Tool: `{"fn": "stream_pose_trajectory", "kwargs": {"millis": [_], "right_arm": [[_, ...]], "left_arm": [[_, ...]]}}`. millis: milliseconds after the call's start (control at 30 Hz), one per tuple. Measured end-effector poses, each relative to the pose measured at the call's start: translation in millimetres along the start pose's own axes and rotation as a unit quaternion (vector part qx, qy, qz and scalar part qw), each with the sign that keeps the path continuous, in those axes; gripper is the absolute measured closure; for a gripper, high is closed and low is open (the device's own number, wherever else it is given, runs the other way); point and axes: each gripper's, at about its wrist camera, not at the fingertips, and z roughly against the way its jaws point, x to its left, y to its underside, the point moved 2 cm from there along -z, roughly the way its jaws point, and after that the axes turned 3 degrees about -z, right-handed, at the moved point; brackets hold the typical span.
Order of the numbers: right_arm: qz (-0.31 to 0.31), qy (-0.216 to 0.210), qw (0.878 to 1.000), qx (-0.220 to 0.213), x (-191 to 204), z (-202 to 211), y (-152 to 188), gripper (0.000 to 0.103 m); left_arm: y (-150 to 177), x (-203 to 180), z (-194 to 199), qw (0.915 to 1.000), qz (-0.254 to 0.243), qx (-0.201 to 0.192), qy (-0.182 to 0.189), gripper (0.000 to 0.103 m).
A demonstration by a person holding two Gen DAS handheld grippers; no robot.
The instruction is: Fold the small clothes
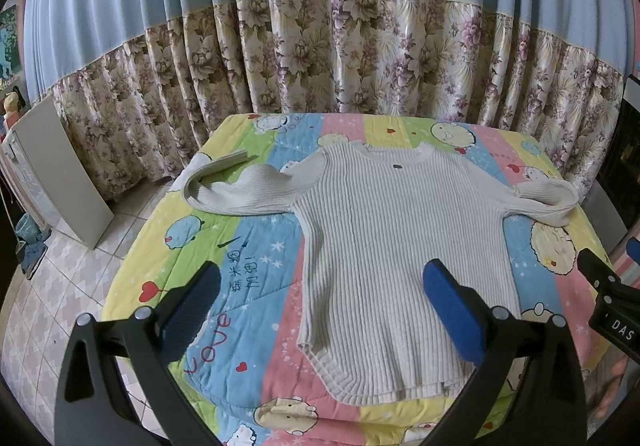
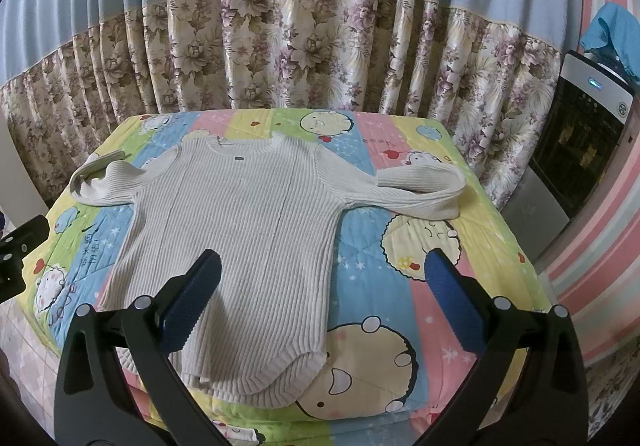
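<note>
sweater [image 1: 400, 246] lies flat, front up, on a cartoon-print quilt [image 1: 256, 258] over what looks like a small table or bed, centre of both frames. one sweater only, cream ribbed knit, two sleeves: the one at left of frame [image 1: 236, 190] is bent back on itself with the cuff pointing up-left, the one at right of frame [image 2: 424, 186] is doubled into a loop near the quilt's edge. small dark tag just below the neckline. hem lies near the quilt's bottom edge, slightly curled.

left gripper [image 1: 320, 310] released, jaws wide apart, hovering above the lower left part of the sweater, holding nothing. right gripper [image 2: 320, 306] also spread wide, above the lower right hem area, empty. two grippers total; each shows at the edge of the other's view.

handling guess: soft, limp, fairly thick knit, light, will stretch and sag when lifted, not slippery, ribs give the pads good bite. no fold done yet. likely best to pinch a sleeve at the cuff or shoulder seam and lay it across the body, or take the hem at both corners. a pinch could catch the quilt underneath too.

floral curtain [image 1: 320, 58] behind, one; tiled floor at left.
</note>
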Motion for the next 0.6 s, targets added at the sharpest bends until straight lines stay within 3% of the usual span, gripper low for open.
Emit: {"fn": "stream_pose_trajectory", "kwargs": {"millis": [600], "right_arm": [[0.001,0.0,1.0,0.002,-0.2,-1.6,0.2,0.003]], "left_arm": [[1.5,-2.2,-1.0,1.0,0.0,0.0,-0.003,0.002]]}}
